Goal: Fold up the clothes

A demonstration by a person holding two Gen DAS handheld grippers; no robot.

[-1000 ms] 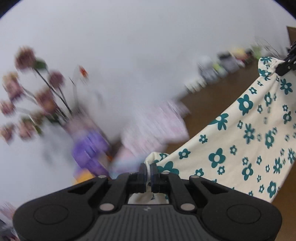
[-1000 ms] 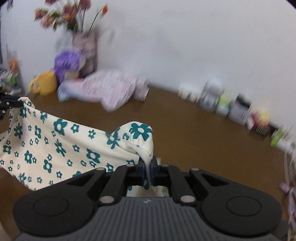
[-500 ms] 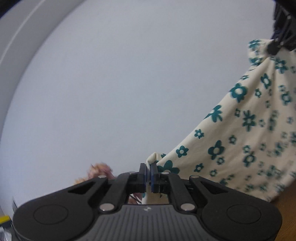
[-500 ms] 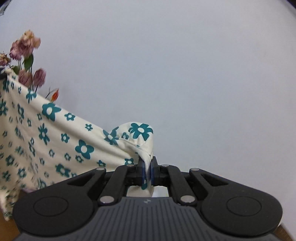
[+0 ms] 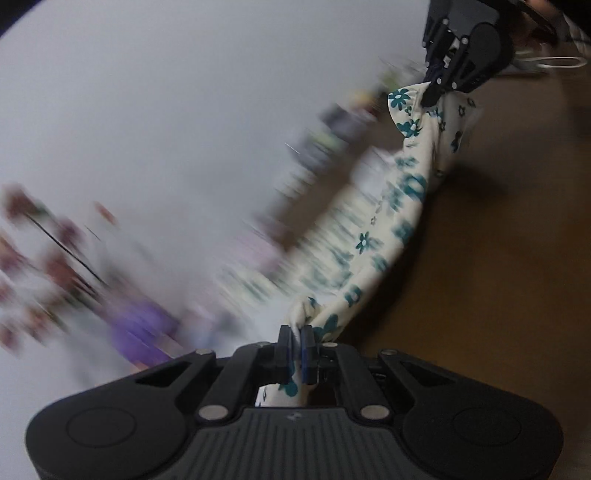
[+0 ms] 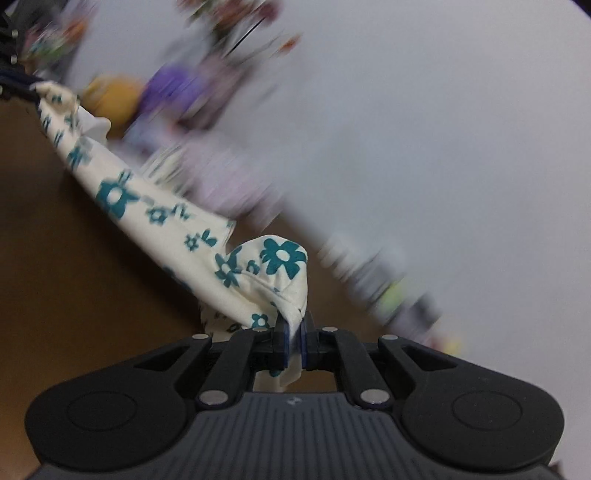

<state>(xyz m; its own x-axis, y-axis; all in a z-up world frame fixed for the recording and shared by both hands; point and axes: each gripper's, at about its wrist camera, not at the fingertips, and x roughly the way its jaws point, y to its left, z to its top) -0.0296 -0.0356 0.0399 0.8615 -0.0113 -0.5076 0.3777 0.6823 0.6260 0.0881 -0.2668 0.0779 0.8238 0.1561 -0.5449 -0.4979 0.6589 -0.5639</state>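
The cloth point(image 5: 369, 254) is hanging in the air between the two tongs, stretching from one to the other over the brown desk point(image 5: 498, 277). The left tongs point(image 5: 295, 349) are squeezing tight on one bunched end of the cloth, with a bit of it poking down behind the pads. The right tongs point(image 6: 294, 345) are squeezing tight on the other end, and the cloth is puffing up into a little bump just above them. In the left view, the right tongs point(image 5: 430, 96) are showing far up at the top, pinching the cloth there. In the right view, the left tongs point(image 6: 31, 92) are showing at the far left edge, biting the other end. The cloth is looking cream white with dark teal flowers all over it. It is twisting and sagging like a rope. Blurry flowers point(image 6: 236, 22), a purple thing point(image 6: 173, 88) and a yellow thing point(image 6: 114, 99) are sitting by the white wall point(image 6: 443, 129).
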